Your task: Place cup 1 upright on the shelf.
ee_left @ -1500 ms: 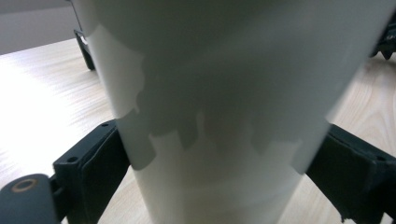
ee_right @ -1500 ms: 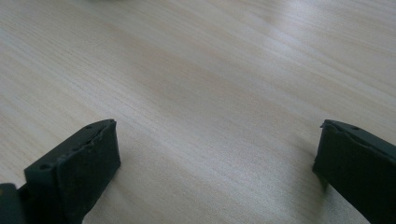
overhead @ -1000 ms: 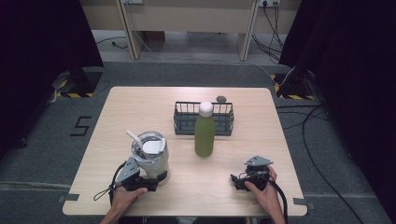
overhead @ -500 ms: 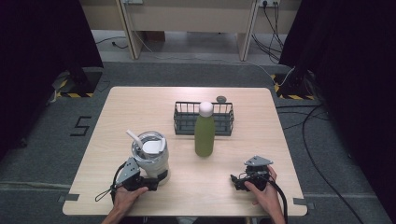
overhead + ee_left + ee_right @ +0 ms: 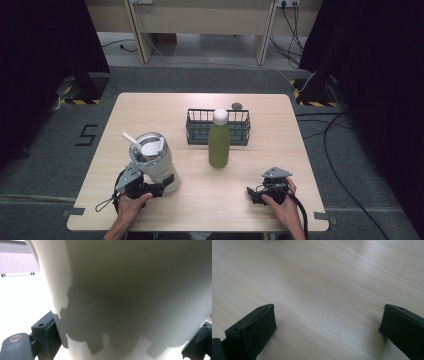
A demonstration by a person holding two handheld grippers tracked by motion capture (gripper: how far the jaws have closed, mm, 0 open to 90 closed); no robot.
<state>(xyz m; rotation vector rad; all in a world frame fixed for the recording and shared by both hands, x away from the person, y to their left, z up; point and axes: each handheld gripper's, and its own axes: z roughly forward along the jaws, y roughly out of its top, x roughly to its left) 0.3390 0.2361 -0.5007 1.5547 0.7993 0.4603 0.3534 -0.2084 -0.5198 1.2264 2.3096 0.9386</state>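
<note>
Left claw [image 5: 159, 188] clamps the one cream tumbler [image 5: 156, 164] near-left on the table [image 5: 150, 115]; right claw [image 5: 251, 192] gapes wide, empty; one green bottle [image 5: 219, 145], one wire basket [image 5: 197, 125].

The high view is looking forward and down over the whole table [image 5: 280, 125]. The left gripper view is sitting very close against the tumbler [image 5: 140, 290], pale wall spanning between its jaws. The right gripper view is looking low along bare tabletop ahead of its parted jaws, a surface shared with the high view.
</note>
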